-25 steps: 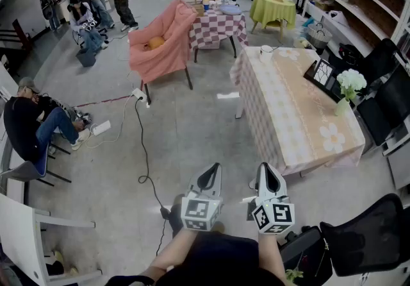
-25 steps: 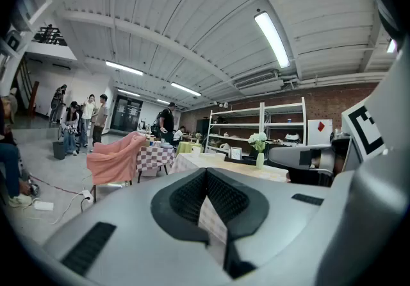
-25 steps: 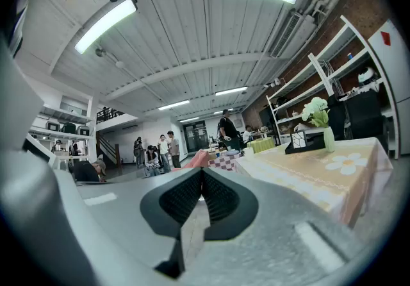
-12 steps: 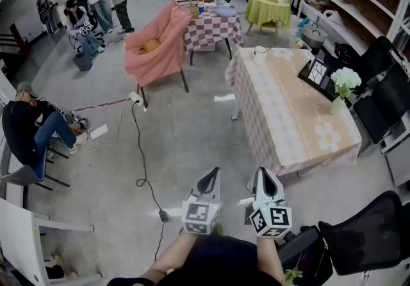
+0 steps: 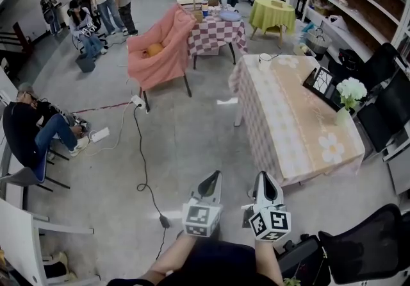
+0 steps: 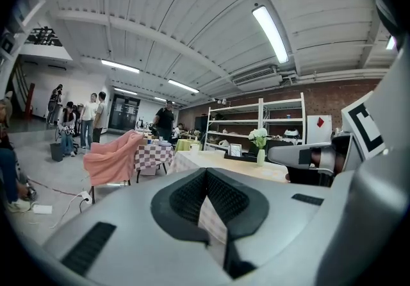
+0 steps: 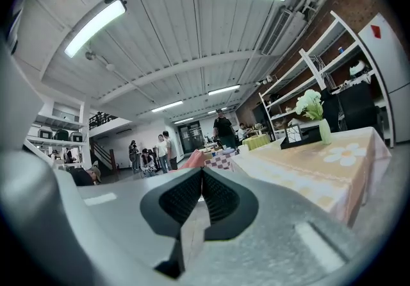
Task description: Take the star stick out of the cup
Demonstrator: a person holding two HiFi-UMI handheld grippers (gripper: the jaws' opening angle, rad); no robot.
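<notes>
A white cup (image 5: 265, 58) stands at the far end of a long table (image 5: 301, 131) with a beige floral cloth, ahead and to the right. It is too small to tell a star stick in it. Both grippers are held low in front of the person, over the floor, well short of the table. My left gripper (image 5: 211, 182) is shut with nothing in it, its pads meeting in the left gripper view (image 6: 206, 170). My right gripper (image 5: 266, 181) is beside it, also shut and empty, as the right gripper view (image 7: 202, 170) shows.
A vase of white flowers (image 5: 349, 90) and a picture frame (image 5: 320, 79) stand on the table's right side. A pink-draped chair (image 5: 160, 47) and a checkered table (image 5: 218, 27) lie ahead. A cable (image 5: 145, 156) crosses the floor. A person sits at left (image 5: 32, 127). A black office chair (image 5: 365, 240) is near right.
The view has swayed a little and the room has shifted slightly in frame. Both grippers stay shut, side by side, and sit a touch lower in the picture.
</notes>
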